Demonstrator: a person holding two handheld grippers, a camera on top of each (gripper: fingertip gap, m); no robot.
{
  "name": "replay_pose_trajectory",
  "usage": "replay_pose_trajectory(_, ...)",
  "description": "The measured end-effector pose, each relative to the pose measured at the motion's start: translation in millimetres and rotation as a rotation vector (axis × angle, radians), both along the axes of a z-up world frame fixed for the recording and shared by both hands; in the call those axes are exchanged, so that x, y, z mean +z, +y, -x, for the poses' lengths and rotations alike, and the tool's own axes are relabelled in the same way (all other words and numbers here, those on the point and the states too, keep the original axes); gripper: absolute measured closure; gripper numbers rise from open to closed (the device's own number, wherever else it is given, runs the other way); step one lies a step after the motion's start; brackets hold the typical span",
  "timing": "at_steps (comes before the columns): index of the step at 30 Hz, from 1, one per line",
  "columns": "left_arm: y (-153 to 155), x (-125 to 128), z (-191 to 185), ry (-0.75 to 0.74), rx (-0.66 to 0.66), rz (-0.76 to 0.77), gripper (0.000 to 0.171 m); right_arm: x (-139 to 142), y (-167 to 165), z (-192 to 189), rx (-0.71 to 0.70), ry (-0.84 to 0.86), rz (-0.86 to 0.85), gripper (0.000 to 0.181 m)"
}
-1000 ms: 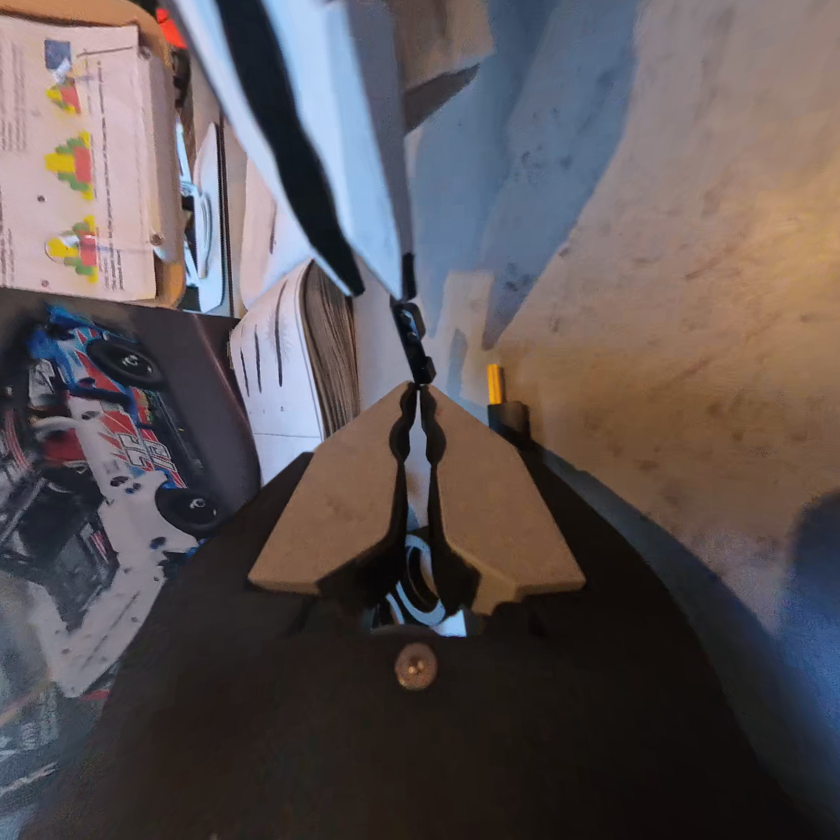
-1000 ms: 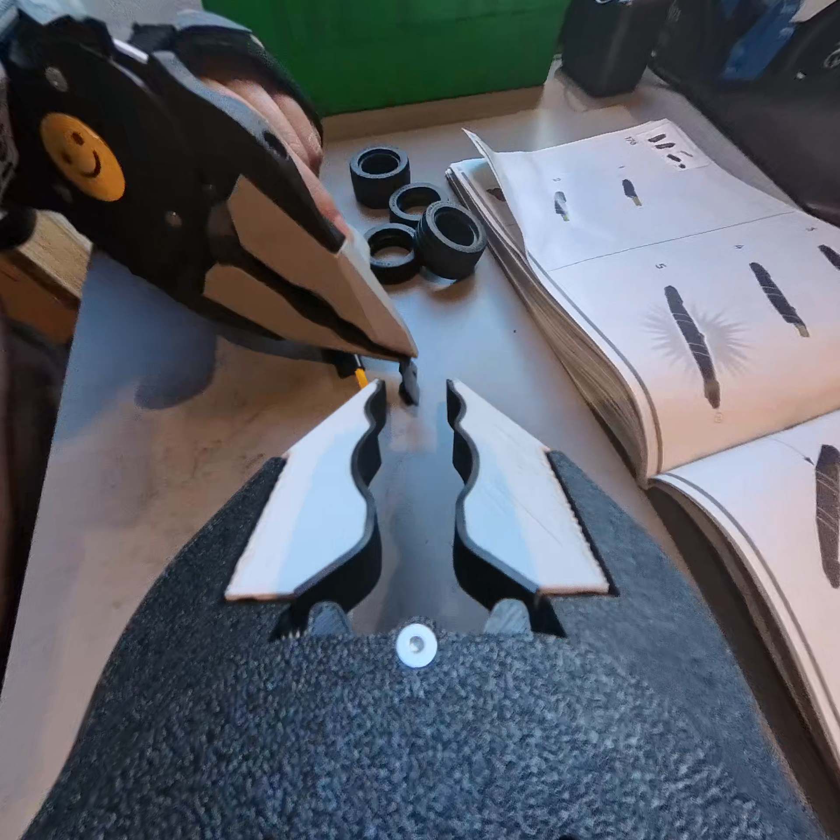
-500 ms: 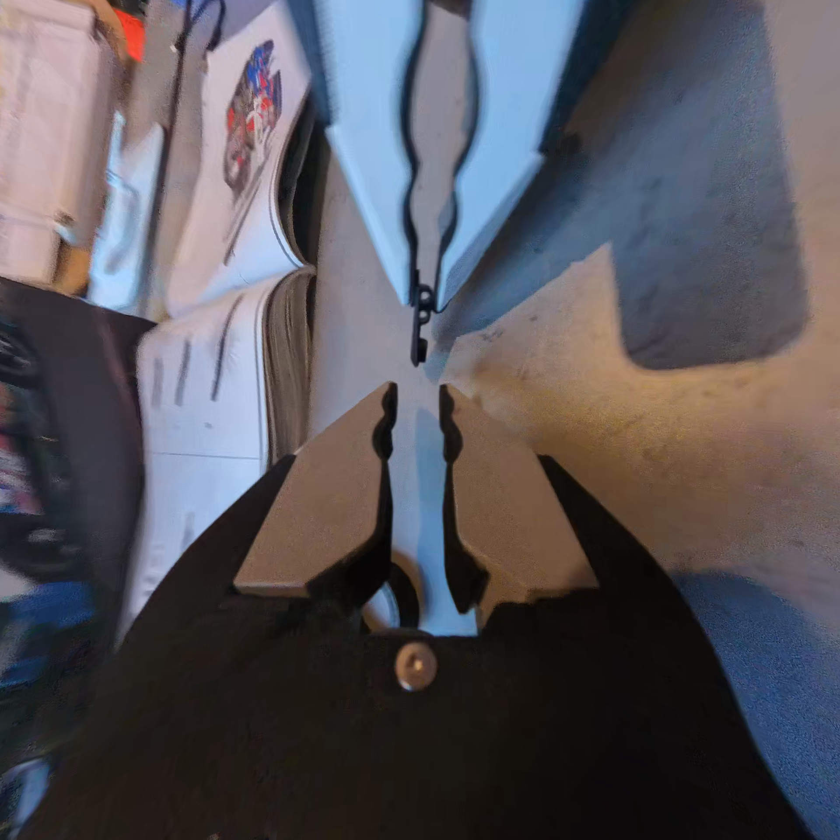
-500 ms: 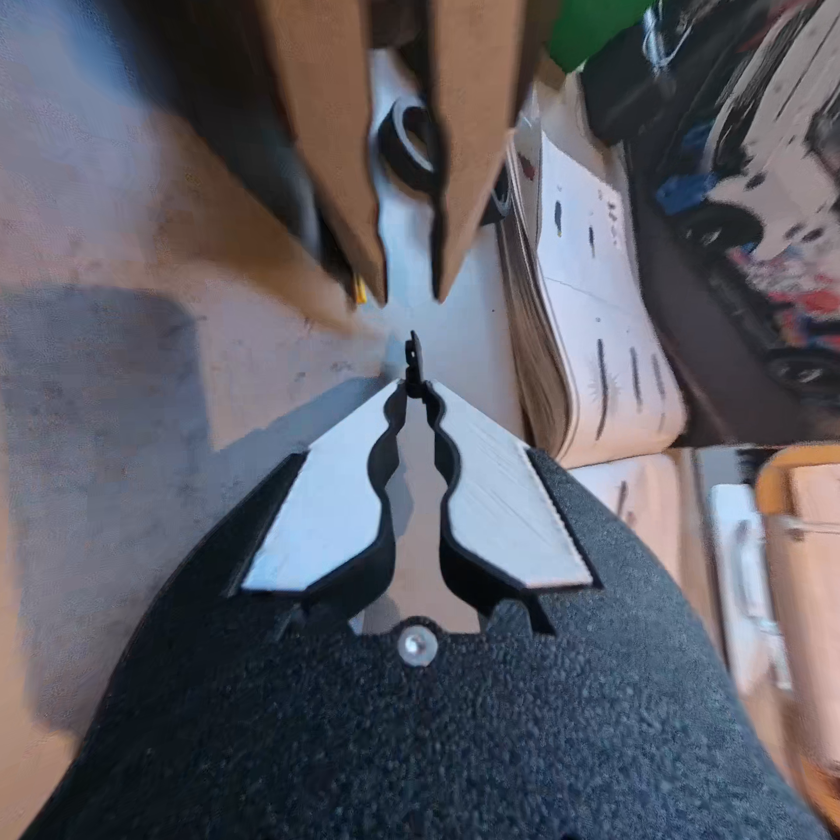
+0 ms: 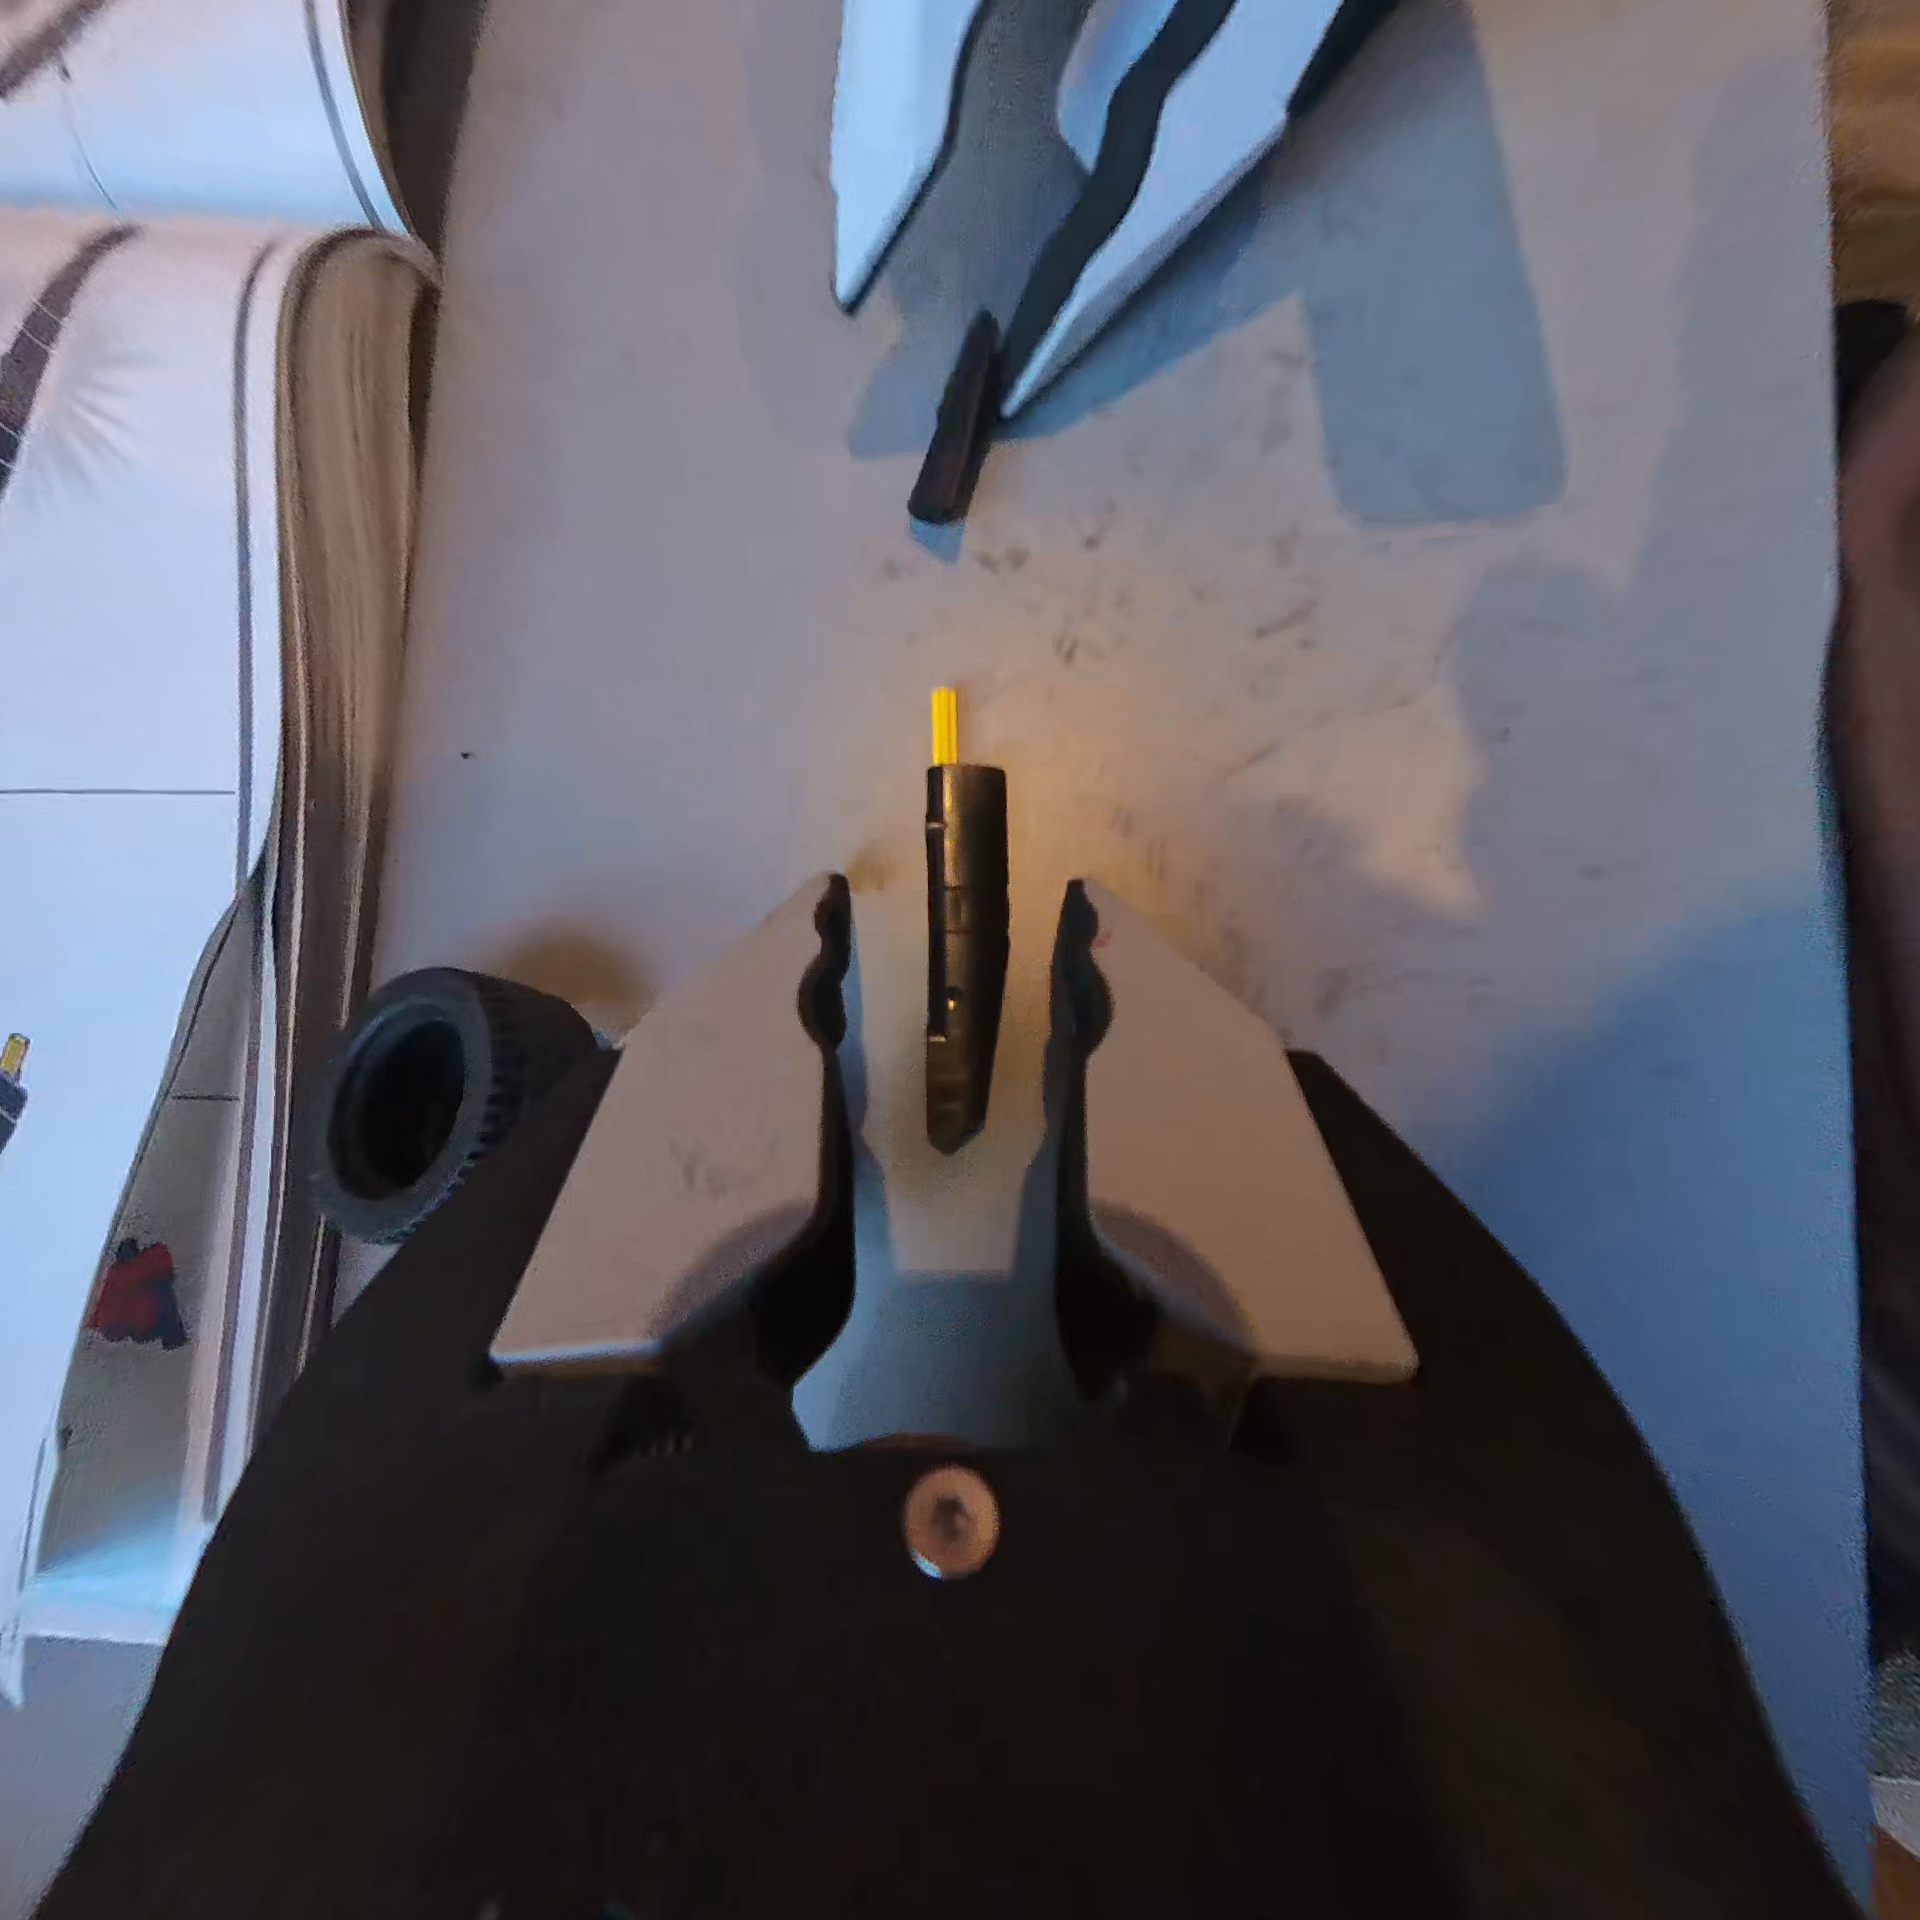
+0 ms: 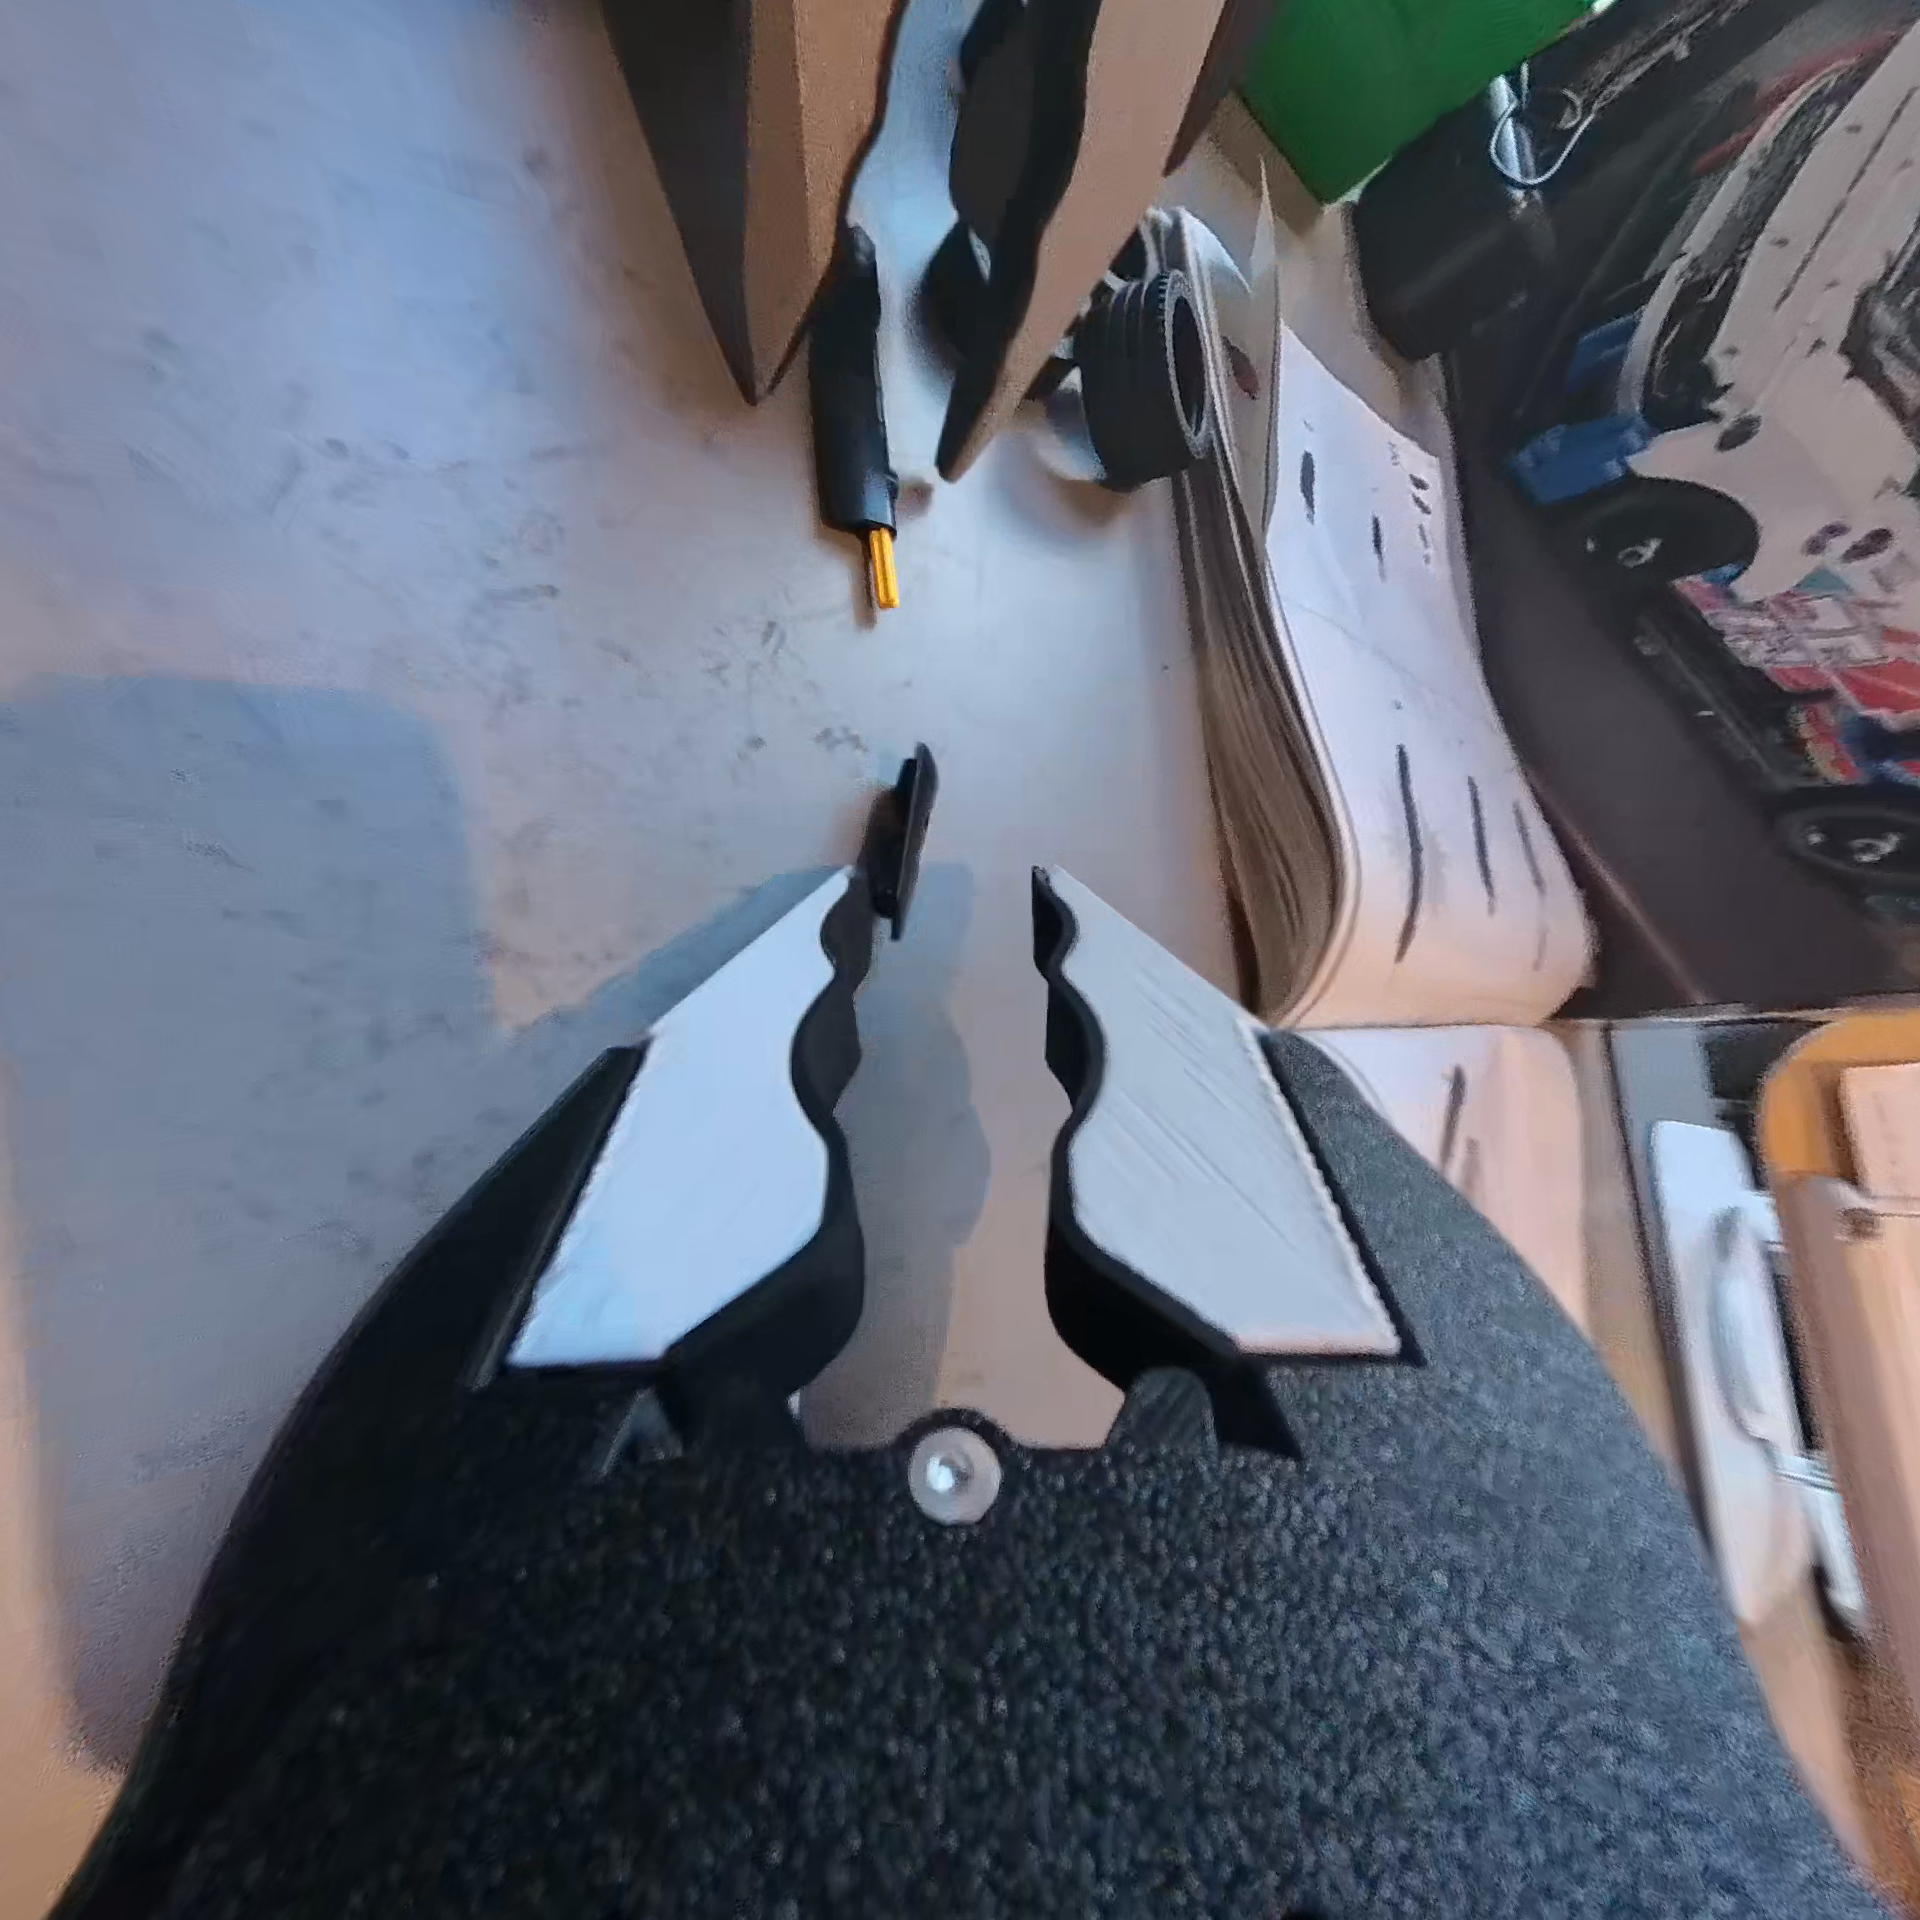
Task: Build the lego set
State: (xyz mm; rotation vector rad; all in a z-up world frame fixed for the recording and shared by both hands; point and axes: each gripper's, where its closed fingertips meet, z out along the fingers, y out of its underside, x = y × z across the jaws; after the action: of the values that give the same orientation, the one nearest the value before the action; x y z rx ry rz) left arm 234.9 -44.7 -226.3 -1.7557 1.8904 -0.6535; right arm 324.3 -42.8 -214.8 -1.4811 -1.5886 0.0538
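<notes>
A black beam with a yellow axle sticking out of its far end lies on the table between the jaws of my left gripper, which is open and not touching it. A small black piece lies farther off, by a fingertip of my right gripper. In the right wrist view my right gripper is open, with the small black piece just beyond its left fingertip. The left gripper faces it, open around the black beam.
A black tyre lies left of my left gripper, against the open instruction book. In the right wrist view the book, the set's box with a car picture and a wooden tray line the right side. The left gripper's tips are roughly 10 centimeters from the right gripper's. From either gripper's tips it is about 15 centimeters to the book. My left wrist view looks at it from another angle.
Both grippers have opened. The right has let go of the small black piece and the left stands open around the beam with the yellow axle. Both pieces now lie on the table.
</notes>
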Motion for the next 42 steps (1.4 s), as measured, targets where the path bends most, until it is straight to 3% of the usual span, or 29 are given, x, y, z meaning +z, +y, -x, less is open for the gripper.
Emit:
replay_pose_trajectory(4, -0.8, 0.0, 1.5, 0.003, -0.005, 0.001, 0.139, -1.0, -1.6, -3.8, -0.041, 0.044, 0.093, 0.151)
replay_pose_trajectory(10, 4.6, -0.4, 5.2, -0.006, 0.017, 0.030, 0.149, 0.1, -2.2, -12.4, -0.249, 0.165, 0.294, 0.149)
replay_pose_trajectory(14, 4.9, -0.3, 4.8, -0.011, 0.015, 0.029, 0.150, -0.5, 4.9, -17.6, -0.357, 0.190, 0.321, 0.149)
replay_pose_trajectory(20, -1.5, 0.5, 0.5, -0.027, 0.000, 0.070, 0.146, -11.1, 9.5, -12.2, -0.349, 0.183, 0.471, 0.150)
replay_pose_trajectory(25, -2.6, 14.6, -9.9, -0.111, 0.014, 0.116, 0.143, -13.5, 2.7, -5.2, -0.270, 0.205, 0.605, 0.172)
replay_pose_trajectory(28, 4.2, 24.5, -20.4, -0.171, 0.073, 0.160, 0.144, -9.7, 3.6, -3.5, -0.231, 0.175, 0.492, 0.172)
replay_pose_trajectory(36, -4.6, 29.8, -44.7, -0.241, 0.101, 0.366, 0.144, 26.1, 1.8, 16.5, -0.129, 0.045, -0.099, 0.172)
replay_pose_trajectory(42, -10.7, 41.6, -51.0, -0.301, 0.091, 0.471, 0.146, 39.0, -4.7, 28.4, -0.092, 0.001, -0.287, 0.172)
